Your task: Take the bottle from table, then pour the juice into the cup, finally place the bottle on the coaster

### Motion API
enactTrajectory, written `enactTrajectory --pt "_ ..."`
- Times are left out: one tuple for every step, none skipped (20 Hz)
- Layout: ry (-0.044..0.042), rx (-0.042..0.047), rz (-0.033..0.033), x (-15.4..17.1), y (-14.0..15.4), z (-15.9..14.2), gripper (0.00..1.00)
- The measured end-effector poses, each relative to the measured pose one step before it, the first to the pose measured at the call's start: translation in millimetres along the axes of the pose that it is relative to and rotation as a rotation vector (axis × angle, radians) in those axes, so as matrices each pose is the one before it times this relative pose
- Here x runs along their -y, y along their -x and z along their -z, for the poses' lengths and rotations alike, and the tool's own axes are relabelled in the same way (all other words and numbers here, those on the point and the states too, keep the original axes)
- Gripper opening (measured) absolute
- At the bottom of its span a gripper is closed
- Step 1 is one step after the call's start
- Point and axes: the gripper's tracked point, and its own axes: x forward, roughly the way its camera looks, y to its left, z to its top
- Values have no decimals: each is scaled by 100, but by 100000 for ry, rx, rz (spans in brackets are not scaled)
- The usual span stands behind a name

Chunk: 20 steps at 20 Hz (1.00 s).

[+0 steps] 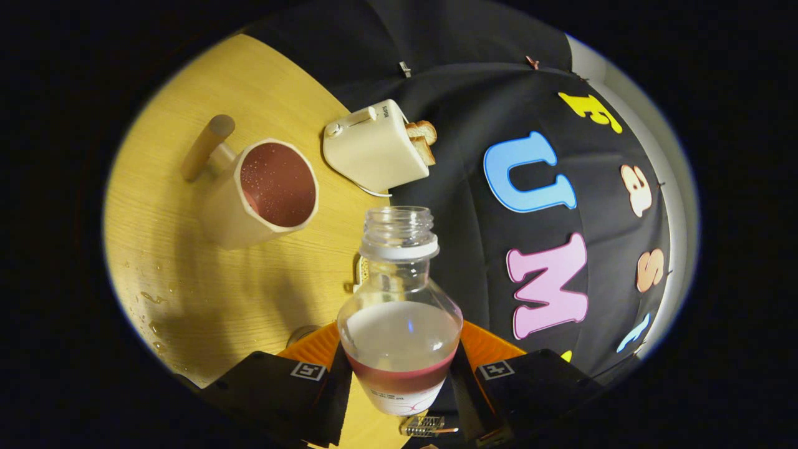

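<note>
Gripping bottle [399, 324], tool [399, 380] tips hidden

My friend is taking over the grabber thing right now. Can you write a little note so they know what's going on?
Tongs: shut on the bottle, gripping its lower body; it is held tilted, cap off.
Bottle: clear, open mouth, a band of reddish juice left near the bottom.
Cup: on the wooden table beyond the tongs, beside the toaster; its inside looks reddish and speckled, so some juice seems to be in already.
Drops of liquid lie on the table near the cup.
Done: bottle picked up; pouring seems at least started.
Left: finish pouring if needed, then stand the bottle on the coaster. I can't clearly make out the coaster.
</note>
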Motion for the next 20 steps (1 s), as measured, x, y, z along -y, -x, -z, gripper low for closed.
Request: enactTrajectory --pt "2097 1287 -1012 -276 -414 -391 73" --pt "2629 1423 -834 -357 -343 -375 73" --pt "3131 780 305 7 -355 -560 73" --pt "2801 511 107 1 -164 -265 73" --pt "2449 379 133 -72 -440 -137 73" --pt "2151 39 -71 -124 -329 -99 73" --pt "2020 -209 -38 -247 -451 70 73" --pt "2028 -156 -52 -77 -317 172 73" --pt "2116 269 195 -91 -205 -43 73" --pt "2747 551 299 59 -43 -183 73" --pt "2615 637 165 62 -391 9 73" --pt "2464 574 104 -59 -205 -129 73" --pt "1960 261 -140 -46 -282 -43 73" --pt "1198 256 -361 -120 -199 17 73" --pt "782 76 -147 -27 -163 -163 73" --pt "753 113 -266 -161 -1 -52 73" --pt "1299 645 37 -149 -147 -386 73" --pt "2388 1121 19 -44 -103 -473 73" --pt "2764 1101 214 28 -126 -370 73" --pt "2524 1216 361 50 -146 -404 73"
